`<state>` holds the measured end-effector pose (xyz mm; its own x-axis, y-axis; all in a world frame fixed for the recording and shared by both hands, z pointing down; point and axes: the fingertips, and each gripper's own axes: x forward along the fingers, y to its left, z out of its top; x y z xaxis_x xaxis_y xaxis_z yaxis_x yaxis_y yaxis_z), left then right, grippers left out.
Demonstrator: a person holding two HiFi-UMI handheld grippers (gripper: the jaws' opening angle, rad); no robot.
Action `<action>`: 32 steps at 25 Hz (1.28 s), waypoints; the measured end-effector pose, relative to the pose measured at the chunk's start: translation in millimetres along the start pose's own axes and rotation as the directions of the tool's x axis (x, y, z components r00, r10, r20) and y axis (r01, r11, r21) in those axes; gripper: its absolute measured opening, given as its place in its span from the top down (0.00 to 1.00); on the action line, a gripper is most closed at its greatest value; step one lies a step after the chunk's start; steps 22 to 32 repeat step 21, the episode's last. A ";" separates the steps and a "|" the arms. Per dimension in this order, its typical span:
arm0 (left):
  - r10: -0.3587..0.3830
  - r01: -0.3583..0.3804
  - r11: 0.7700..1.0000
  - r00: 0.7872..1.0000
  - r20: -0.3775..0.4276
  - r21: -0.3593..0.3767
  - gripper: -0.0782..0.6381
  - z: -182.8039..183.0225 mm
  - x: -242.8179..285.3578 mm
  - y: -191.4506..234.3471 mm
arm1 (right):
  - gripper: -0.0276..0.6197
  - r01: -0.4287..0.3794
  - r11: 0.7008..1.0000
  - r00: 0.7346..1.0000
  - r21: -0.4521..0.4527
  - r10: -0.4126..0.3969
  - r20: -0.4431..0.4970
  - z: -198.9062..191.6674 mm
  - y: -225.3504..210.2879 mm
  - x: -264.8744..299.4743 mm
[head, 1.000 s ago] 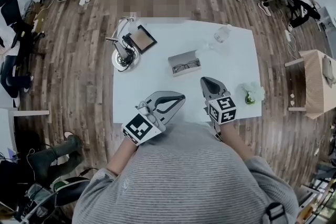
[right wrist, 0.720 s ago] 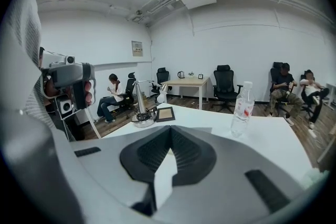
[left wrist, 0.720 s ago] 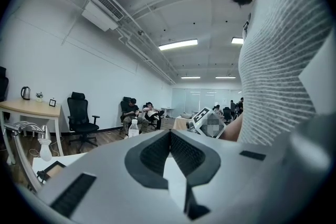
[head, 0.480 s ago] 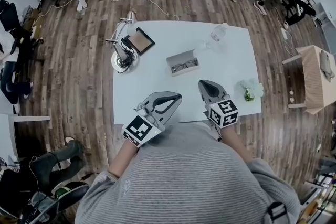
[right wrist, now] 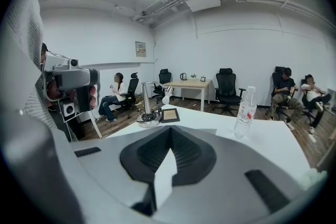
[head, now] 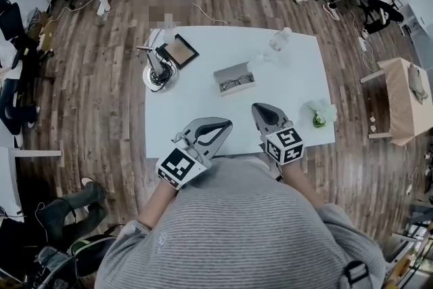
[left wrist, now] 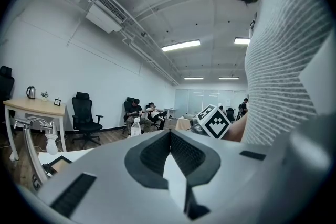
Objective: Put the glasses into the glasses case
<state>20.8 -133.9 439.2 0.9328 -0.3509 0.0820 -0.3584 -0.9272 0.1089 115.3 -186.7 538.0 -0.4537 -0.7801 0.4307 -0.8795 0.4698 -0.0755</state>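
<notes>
Head view: the open case lies well ahead of the left gripper and right gripper. The glasses seem to lie inside already, so only closing may remain.
Left gripper view: jaws pressed together, empty.
Right gripper view: likewise.

one glasses case, one pair of glasses, one bottle, one lamp.

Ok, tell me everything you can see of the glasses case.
The glasses case is a grey rectangular box, lid open, lying flat and slightly skewed near the middle of the white table. Dark-framed glasses appear to lie inside it. Nothing else touches it; the left tool and right tool are at the near edge.
</notes>
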 end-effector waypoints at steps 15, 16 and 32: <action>0.028 -0.029 0.999 1.000 -0.006 -0.019 0.87 -5.2 -10.1 10.0 | 0.94 0.007 1.000 1.000 0.006 -0.007 -0.005 -2.7 2.2 4.1; 0.034 -0.034 0.999 0.999 -0.010 -0.022 0.87 -6.8 -10.1 12.0 | 0.94 0.006 1.000 1.000 0.005 -0.006 -0.006 -2.8 1.5 4.3; 0.086 -0.087 0.996 0.996 -0.036 -0.038 0.87 -19.6 -5.9 27.4 | 0.94 -0.007 1.000 1.000 -0.008 0.006 -0.014 -3.3 -6.0 2.3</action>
